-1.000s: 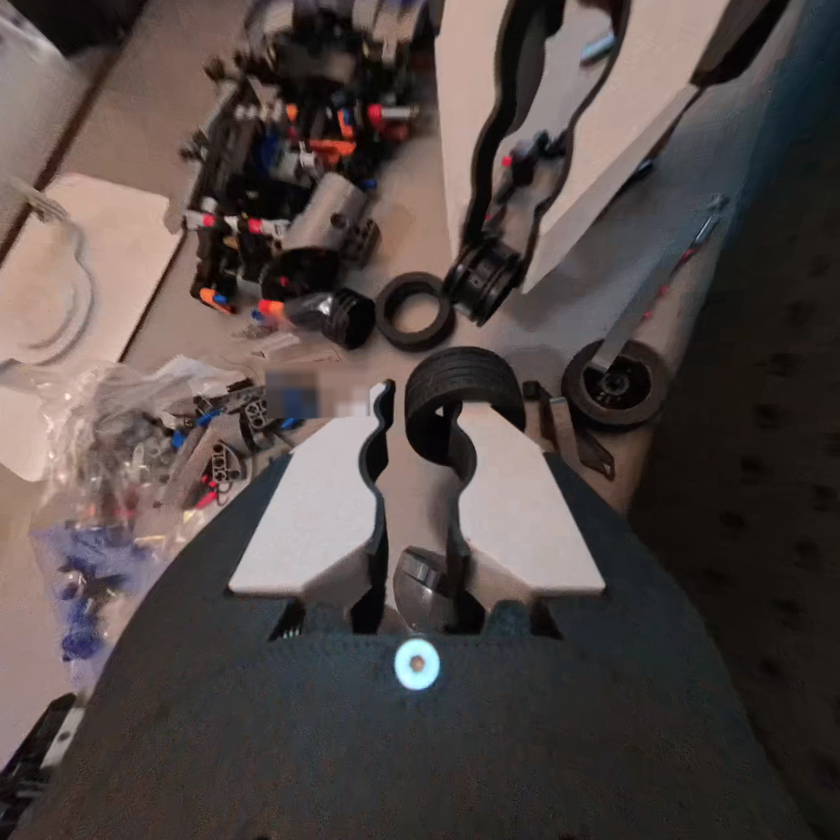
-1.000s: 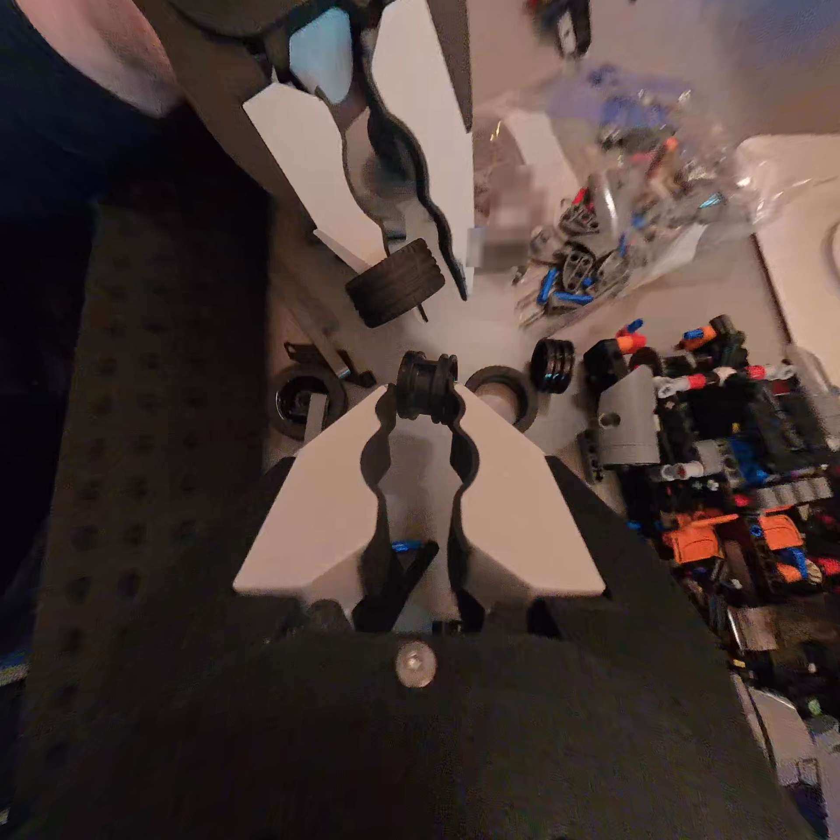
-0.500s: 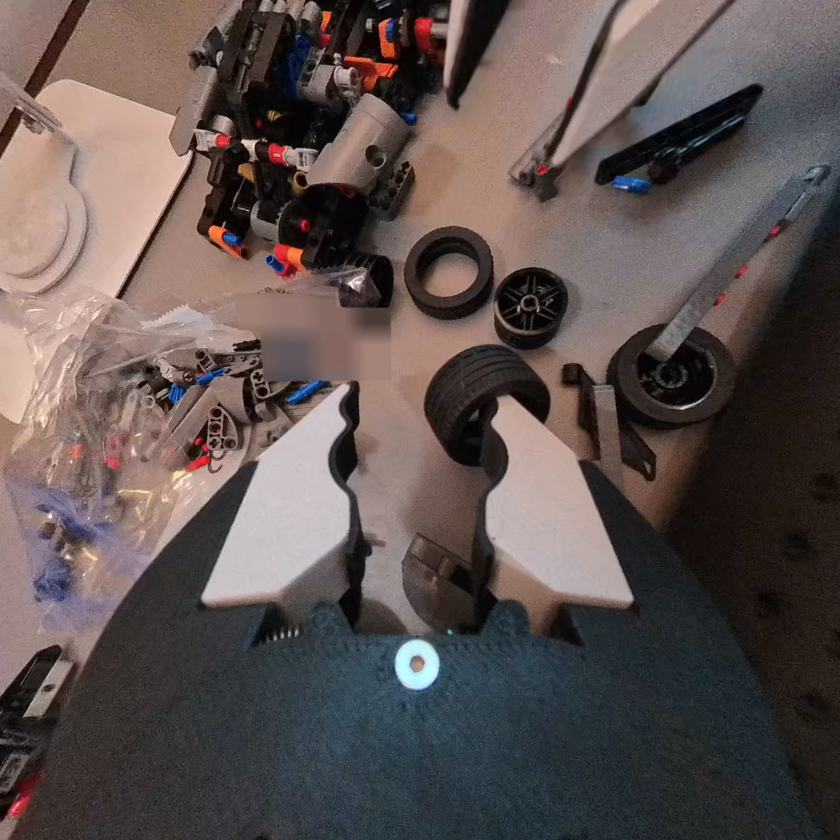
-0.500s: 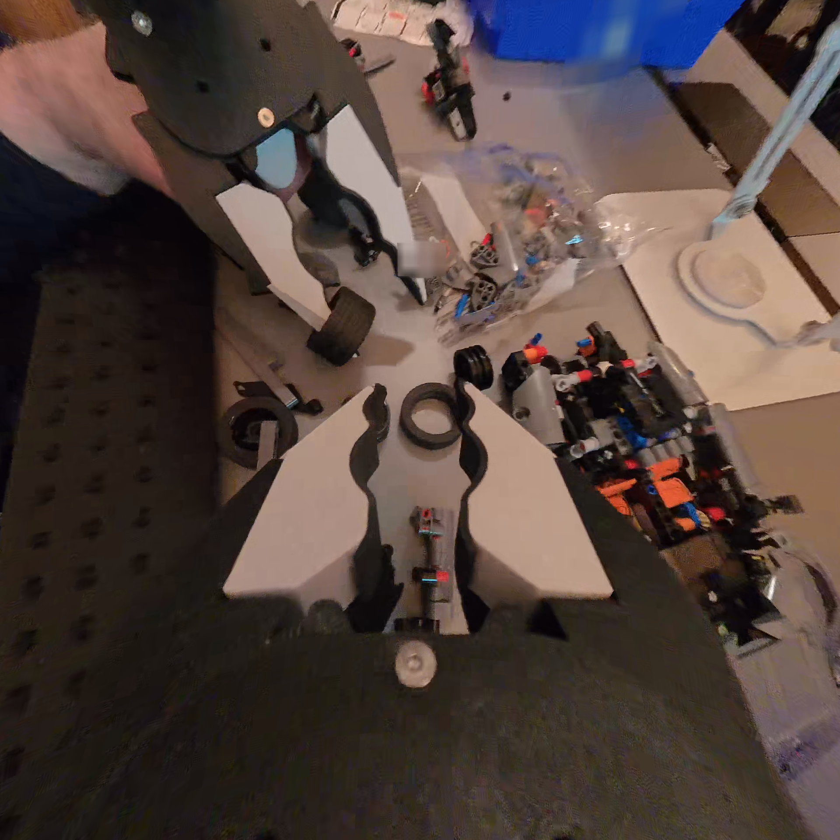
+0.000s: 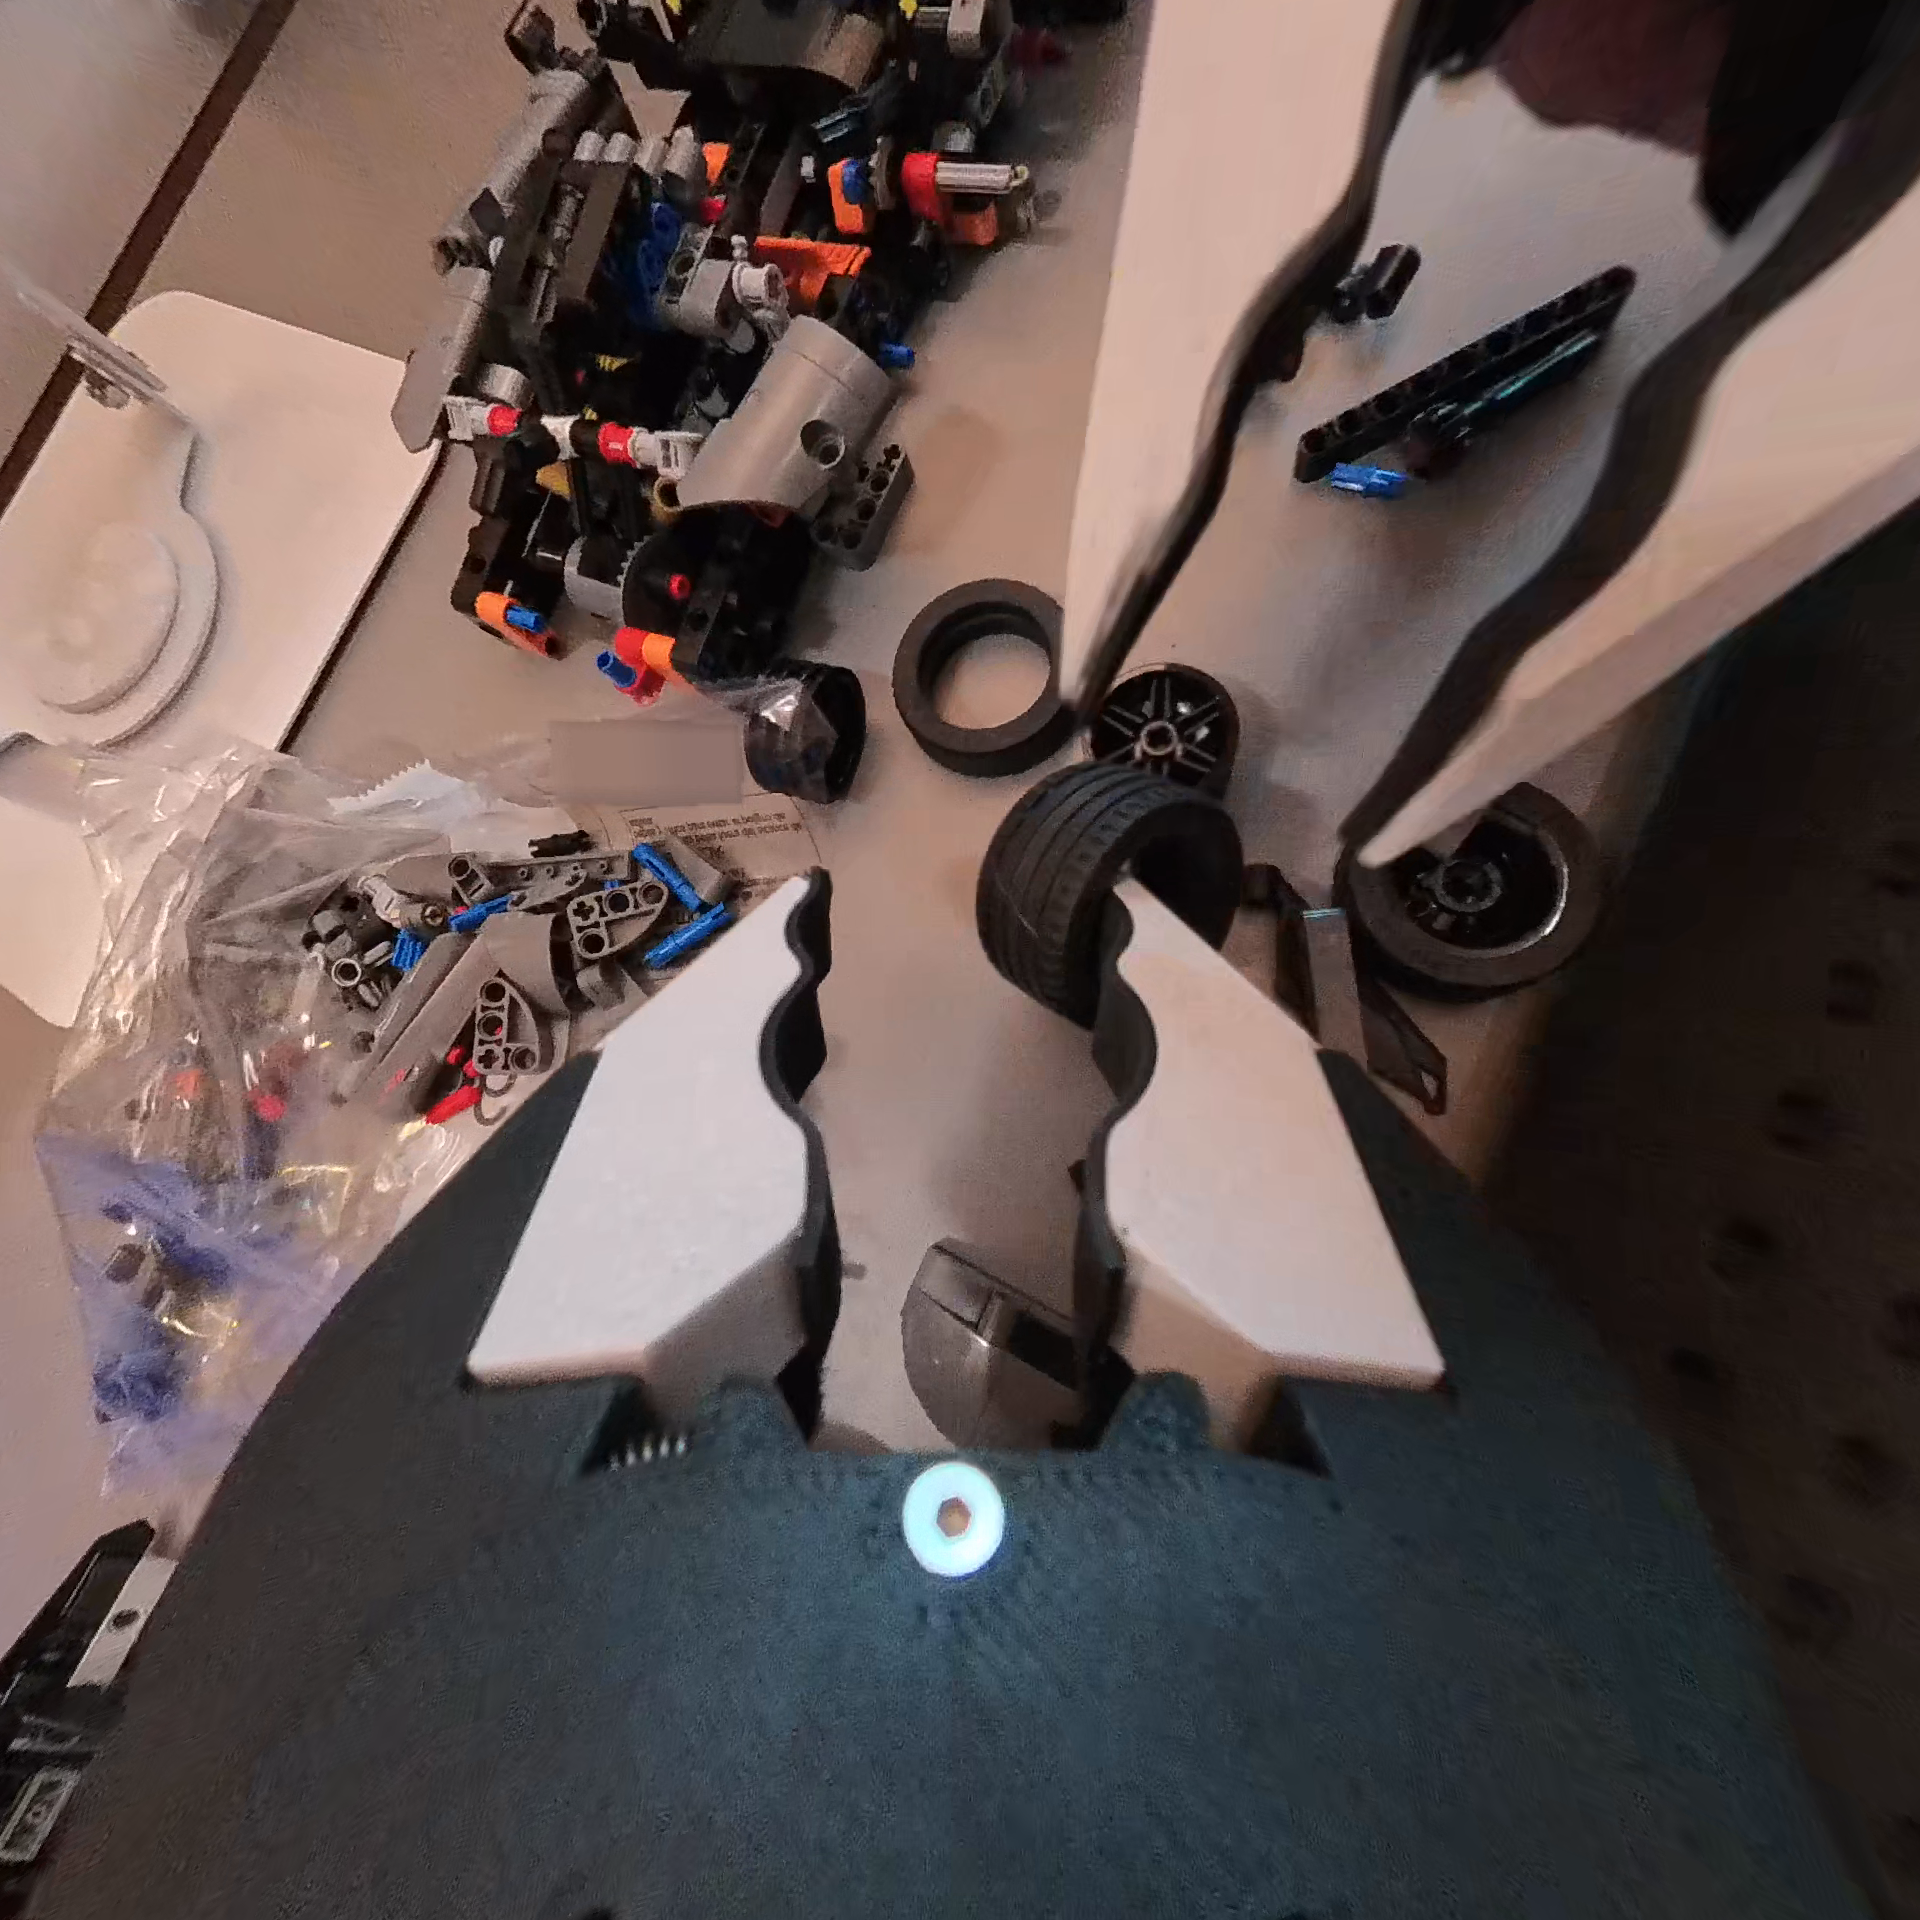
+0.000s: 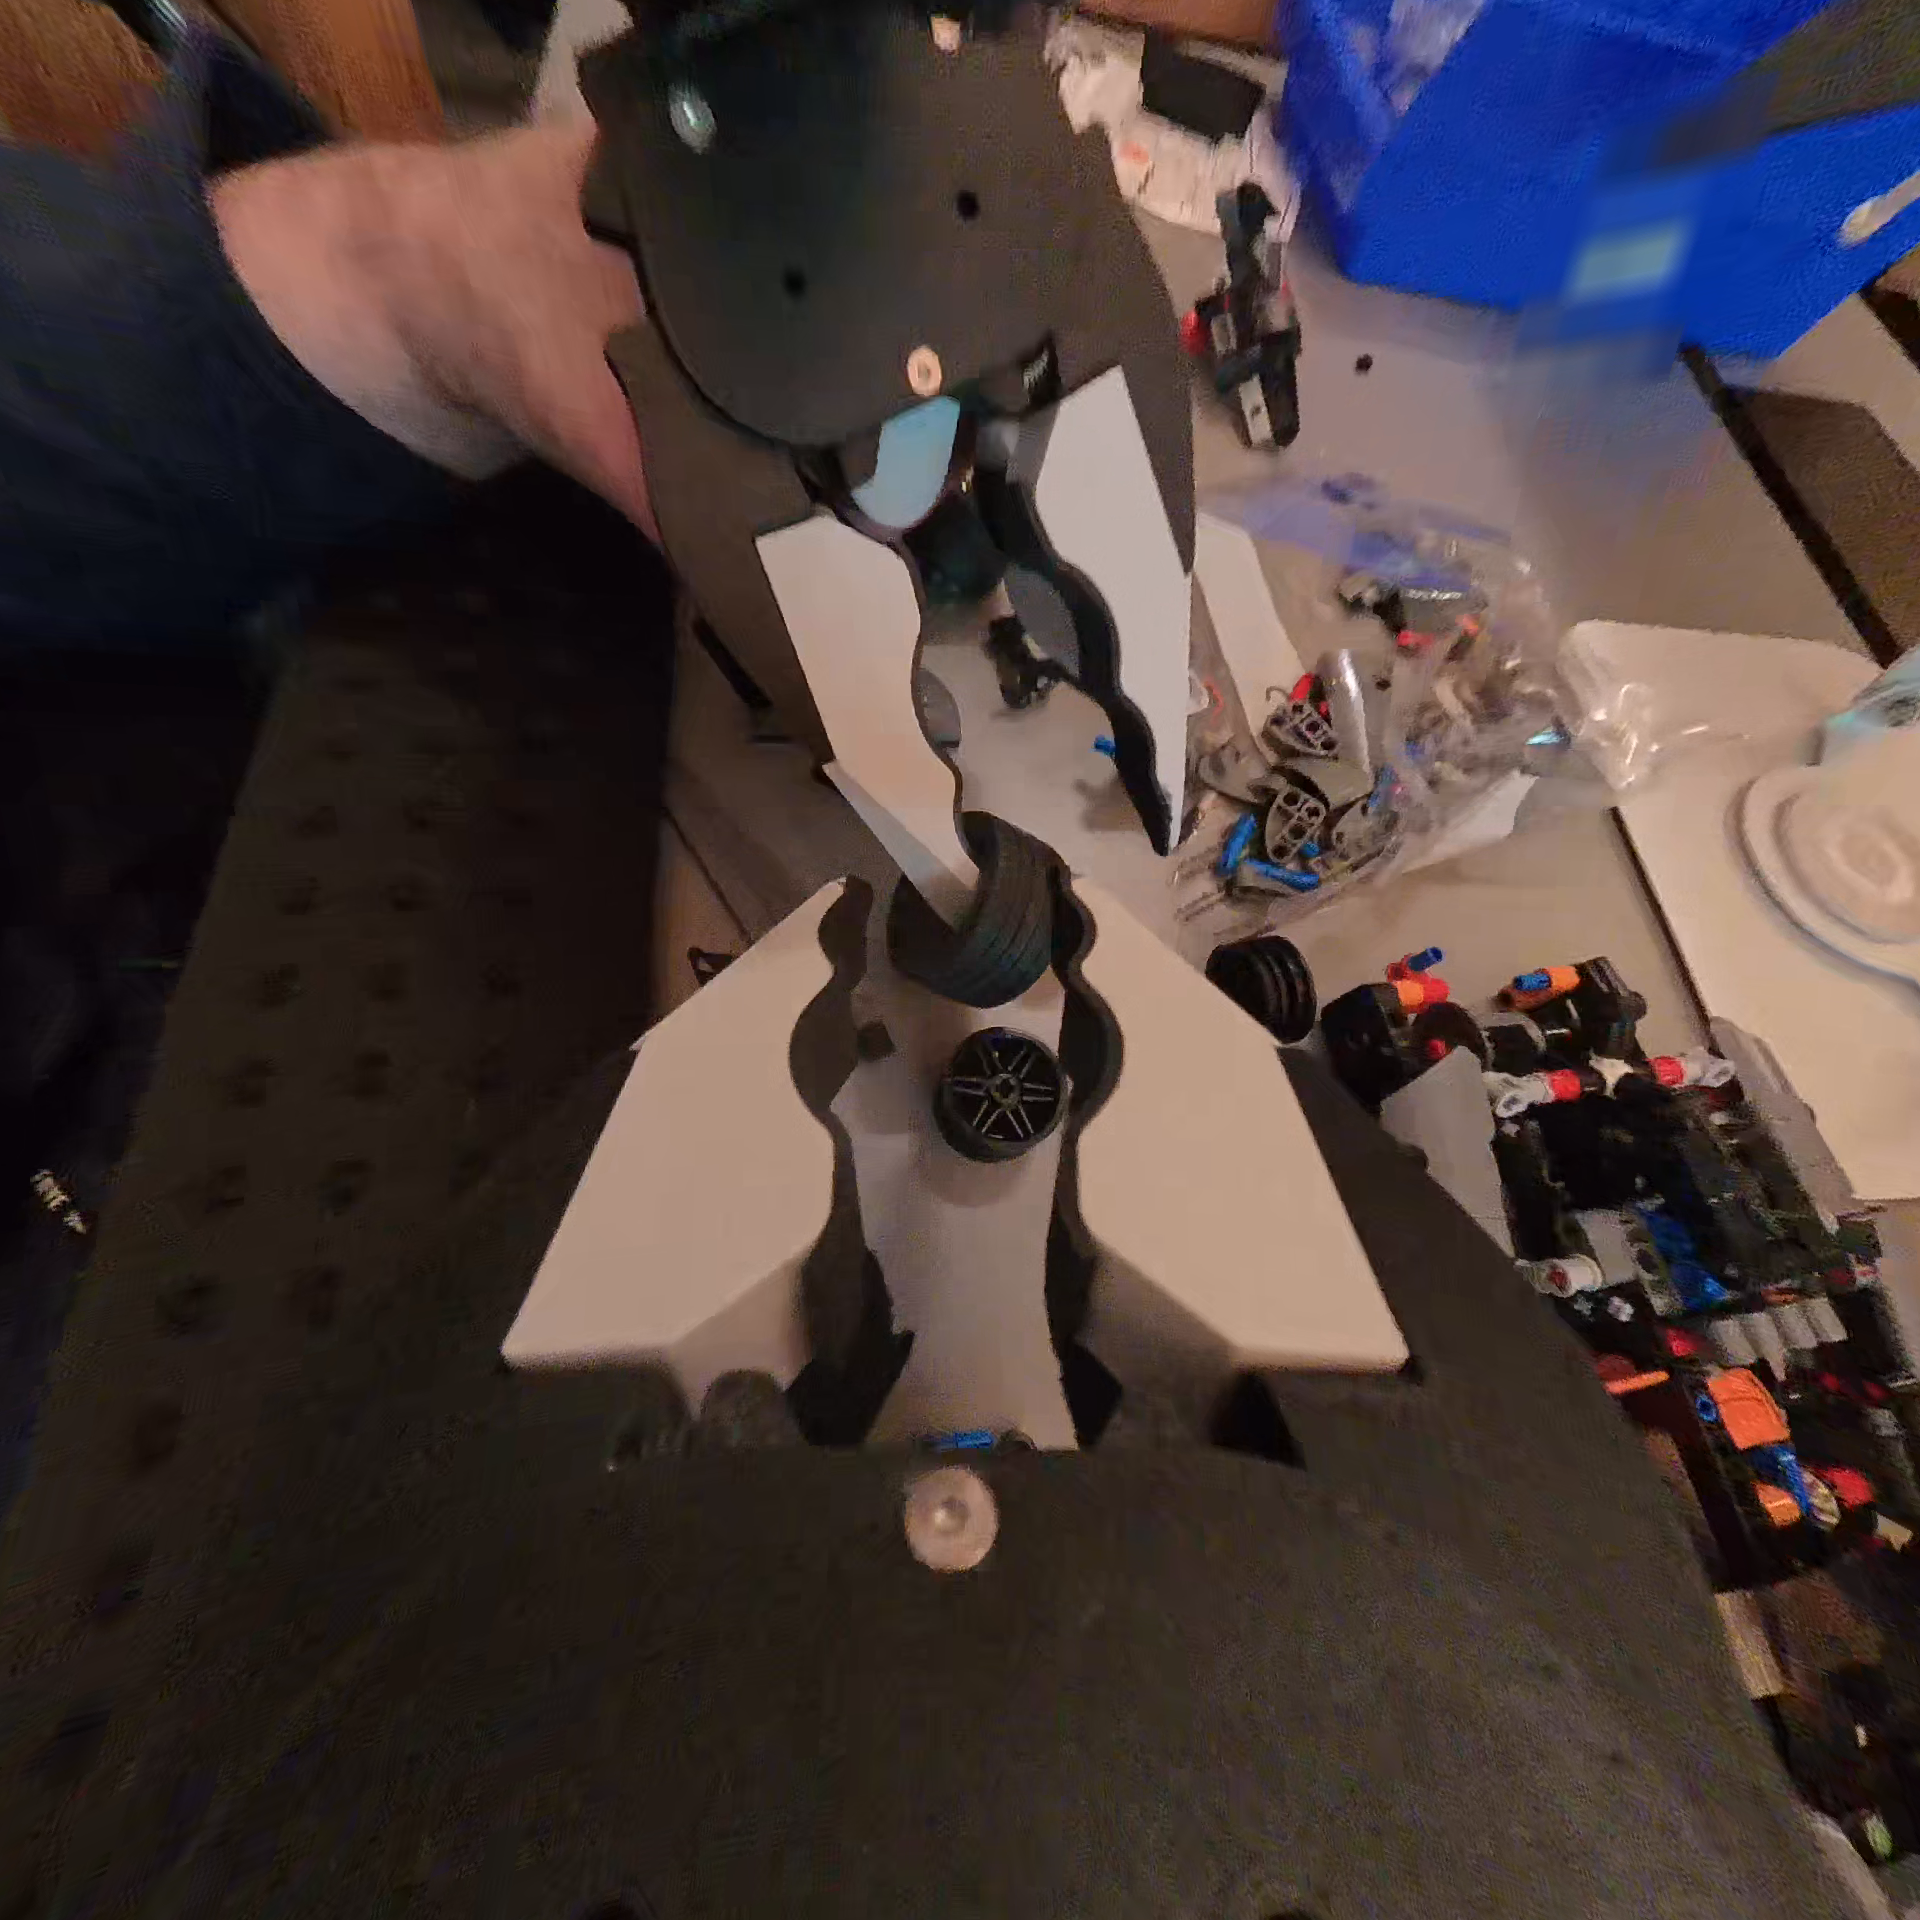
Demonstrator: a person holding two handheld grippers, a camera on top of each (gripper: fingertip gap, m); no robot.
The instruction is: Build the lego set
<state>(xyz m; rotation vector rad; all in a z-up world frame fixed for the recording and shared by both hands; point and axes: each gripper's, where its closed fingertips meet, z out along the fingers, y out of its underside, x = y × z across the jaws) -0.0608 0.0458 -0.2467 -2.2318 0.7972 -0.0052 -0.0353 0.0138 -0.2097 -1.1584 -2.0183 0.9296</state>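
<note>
Lego tire (image 5: pixel 1081 894) | on table (image 5: pixel 935 1091), left claw (image 5: pixel 971 914) wide open, one tip poked inside it | right claw (image 6: pixel 961 914) open, empty, over one spoked wheel (image 6: pixel 1000 1093) | two loose tires, one bag (image 5: pixel 312 997) | right claw came closer than before.

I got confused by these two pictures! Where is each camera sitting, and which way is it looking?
Left wrist view: sits on the left claw, looking forward and down at the grey table; its white fingers show, with the right claw opposite.
Right wrist view: sits on the right claw, facing back at the left claw and the hand holding it.
Both share the ribbed black rubber tyre and small black spoked wheel hub.
</note>
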